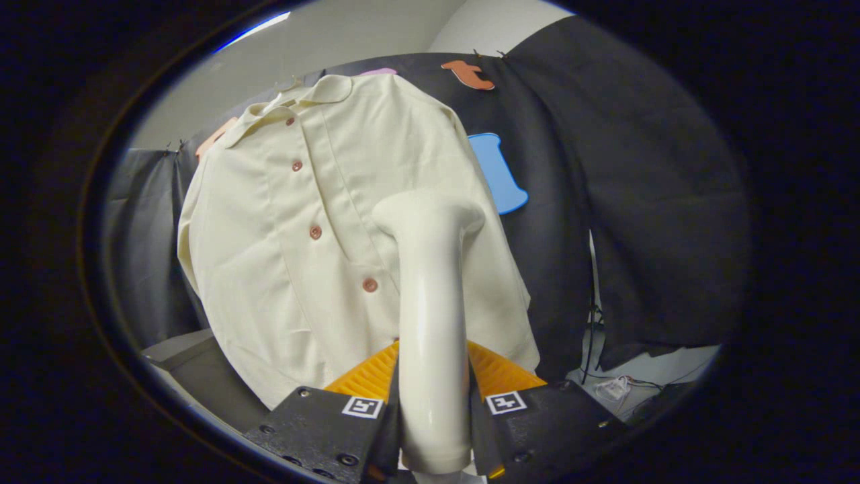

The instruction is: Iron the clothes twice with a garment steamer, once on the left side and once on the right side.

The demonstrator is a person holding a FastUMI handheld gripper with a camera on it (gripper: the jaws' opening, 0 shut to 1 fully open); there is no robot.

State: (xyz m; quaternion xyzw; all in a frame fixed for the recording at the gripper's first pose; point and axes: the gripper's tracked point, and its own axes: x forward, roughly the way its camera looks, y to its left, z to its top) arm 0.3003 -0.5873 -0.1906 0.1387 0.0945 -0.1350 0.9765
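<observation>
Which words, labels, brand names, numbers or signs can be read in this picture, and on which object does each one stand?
No readable text on anything here.
Two square black-and-white marker tags sit on the gripper body, one beside each of the fingers: coded patterns, not words or numbers.
The steamer, clamped between the fingers: no brand or label on its surface.
The shirt, hanging beyond the steamer: plain cloth and buttons, no tag or print.

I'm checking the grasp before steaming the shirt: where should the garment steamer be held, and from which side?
Grip the garment steamer on its straight, smooth handle, from behind, leaving the flared head toward the shirt free. The gripper is shut on the handle that way.
</observation>
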